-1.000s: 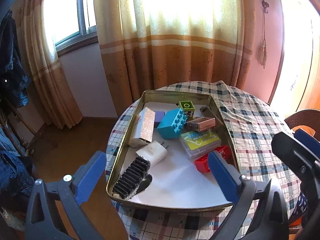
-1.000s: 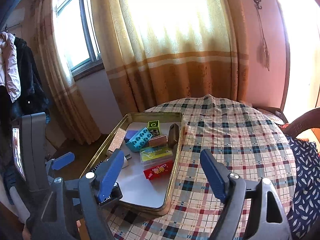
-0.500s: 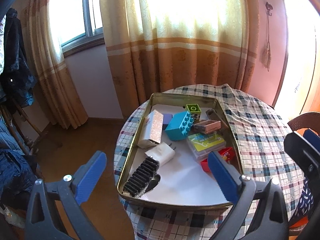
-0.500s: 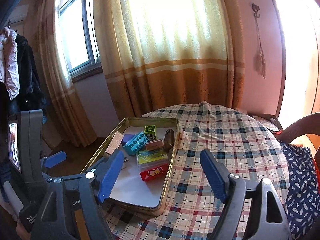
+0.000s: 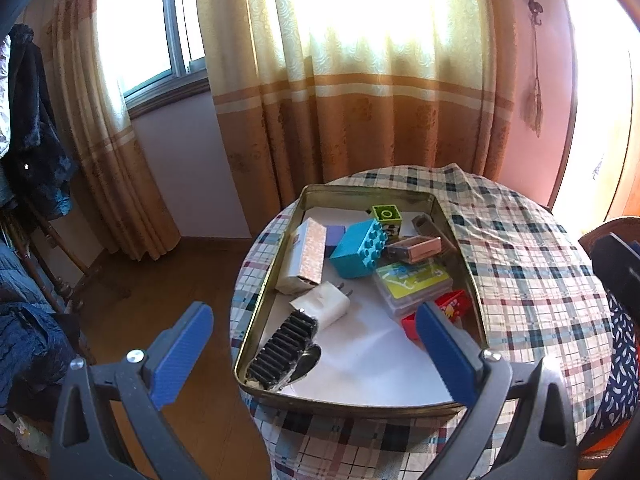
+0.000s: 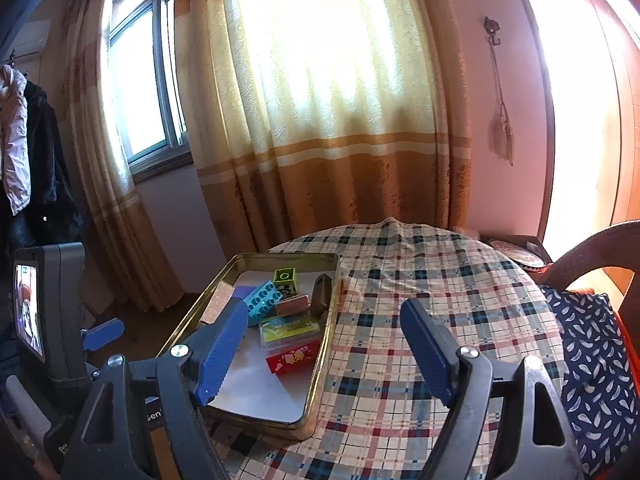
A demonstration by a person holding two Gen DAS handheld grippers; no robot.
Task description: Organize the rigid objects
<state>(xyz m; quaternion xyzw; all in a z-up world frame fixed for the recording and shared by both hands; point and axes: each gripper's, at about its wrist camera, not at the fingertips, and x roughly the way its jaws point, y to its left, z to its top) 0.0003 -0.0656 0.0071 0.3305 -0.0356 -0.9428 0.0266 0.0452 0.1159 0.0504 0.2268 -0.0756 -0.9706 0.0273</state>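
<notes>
Left gripper (image 5: pixel 312 354) low centre of its frame, jaws spread wide, nothing between the pads, hovering over the near end of the tray. Right gripper (image 6: pixel 320 350) likewise released and empty, over the tray's right rim and the cloth.

One brass-coloured tray (image 5: pixel 460 236) on a round table with a plaid cloth (image 5: pixel 532 280), mid-frame.

In the tray, left view:
- 1 black comb-like piece (image 5: pixel 282 350), near left corner
- 1 white plug adapter (image 5: pixel 322 304)
- 1 tall white-and-tan box (image 5: pixel 306 256)
- 1 purple block (image 5: pixel 335 235)
- 1 teal brick (image 5: pixel 358 248)
- 1 green brick (image 5: pixel 387 216)
- 1 brown box (image 5: pixel 416 248)
- 1 dark wedge (image 5: pixel 426 224)
- 1 clear card case (image 5: pixel 414 280)
- 1 red box (image 5: pixel 452 308)

Right view only: a chair with a navy patterned cushion (image 6: pixel 592 344) at right, and the left gripper's phone mount at left edge; comb and adapter are hidden there behind the left finger.
</notes>
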